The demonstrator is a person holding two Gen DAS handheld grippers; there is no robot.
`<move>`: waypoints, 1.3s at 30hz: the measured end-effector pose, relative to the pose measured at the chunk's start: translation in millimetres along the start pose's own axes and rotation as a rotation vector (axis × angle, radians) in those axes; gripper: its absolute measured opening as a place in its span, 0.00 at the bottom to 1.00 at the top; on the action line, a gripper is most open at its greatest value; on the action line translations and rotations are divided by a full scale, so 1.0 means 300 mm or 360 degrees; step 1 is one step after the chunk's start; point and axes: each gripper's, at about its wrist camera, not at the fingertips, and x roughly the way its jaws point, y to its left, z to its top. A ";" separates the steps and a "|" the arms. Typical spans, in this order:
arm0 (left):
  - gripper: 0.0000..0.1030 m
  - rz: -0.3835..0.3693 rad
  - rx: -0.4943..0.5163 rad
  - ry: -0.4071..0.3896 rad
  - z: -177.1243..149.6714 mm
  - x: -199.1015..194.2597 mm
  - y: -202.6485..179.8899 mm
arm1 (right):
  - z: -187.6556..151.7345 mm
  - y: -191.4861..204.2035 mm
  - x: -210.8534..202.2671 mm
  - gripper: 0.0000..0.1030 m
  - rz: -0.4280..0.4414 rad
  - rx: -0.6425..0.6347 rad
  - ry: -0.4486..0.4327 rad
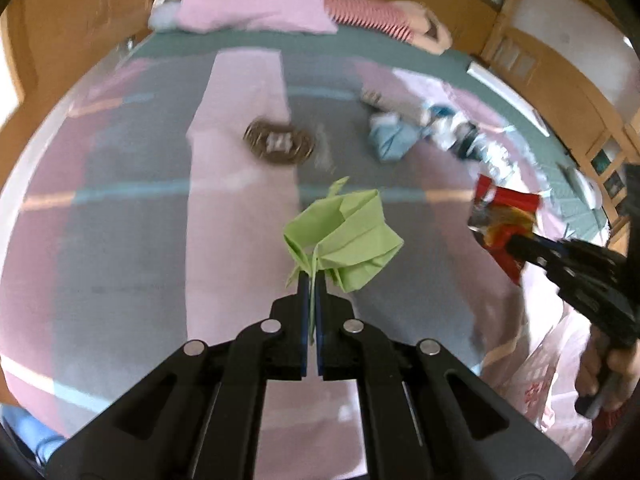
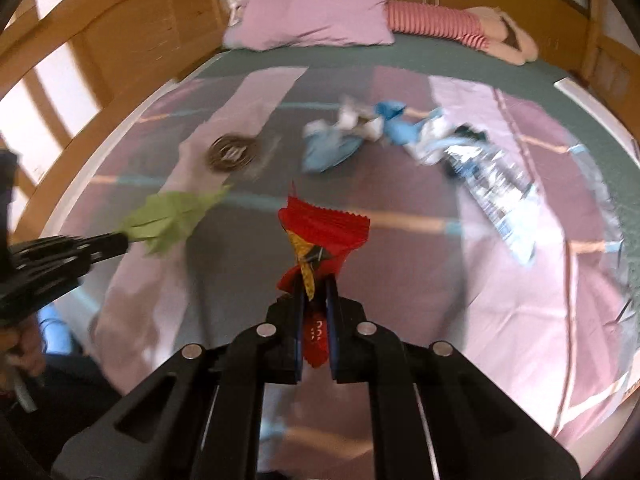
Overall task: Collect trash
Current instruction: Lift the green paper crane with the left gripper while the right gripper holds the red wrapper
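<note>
While left gripper point(image 1: 311, 280) pinches green paper point(image 1: 344, 240), right gripper point(image 2: 316, 284) pinches red wrapper point(image 2: 324, 224), blue wrappers point(image 2: 332, 148) beyond on bed point(image 2: 400, 280)

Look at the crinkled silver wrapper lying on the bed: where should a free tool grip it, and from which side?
Probably from above, at the near end of the silver wrapper: it lies long and flat on the bedspread, and that end is clear of the blue scraps at its far end.

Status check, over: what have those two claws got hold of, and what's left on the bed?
Left gripper shut on green paper. Right gripper shut on red wrapper. Blue and silver wrappers on bed.
</note>
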 end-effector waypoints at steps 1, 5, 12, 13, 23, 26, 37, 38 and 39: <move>0.03 0.0000 -0.0025 0.0022 -0.008 0.009 0.016 | -0.017 0.018 0.004 0.10 0.0015 0.0005 0.0017; 0.03 0.0034 -0.0108 0.0018 -0.025 0.000 0.072 | -0.046 0.060 0.021 0.10 0.0036 0.0045 0.0045; 0.04 0.0089 -0.0096 0.0061 -0.037 -0.003 0.069 | -0.054 0.095 0.042 0.10 0.0040 0.0042 0.0072; 0.04 0.0092 -0.0100 0.0084 -0.040 0.006 0.073 | -0.054 0.102 0.041 0.10 0.0034 0.0036 0.0069; 0.59 0.0129 -0.0217 0.0076 -0.054 -0.014 0.149 | -0.072 0.107 0.044 0.10 0.0025 0.0066 0.0088; 0.69 0.0132 -0.0242 0.0018 -0.043 -0.044 0.166 | -0.072 0.108 0.040 0.10 0.0019 0.0070 0.0084; 0.80 0.0105 -0.0222 -0.0088 -0.024 -0.040 0.140 | -0.070 0.098 0.018 0.10 -0.0005 0.0098 0.0056; 0.82 0.0087 -0.0195 -0.0117 -0.020 -0.044 0.122 | -0.070 0.099 0.014 0.10 -0.0005 0.0096 0.0053; 0.84 0.0075 -0.0170 -0.0149 -0.016 -0.049 0.106 | -0.070 0.098 0.009 0.10 -0.0005 0.0097 0.0050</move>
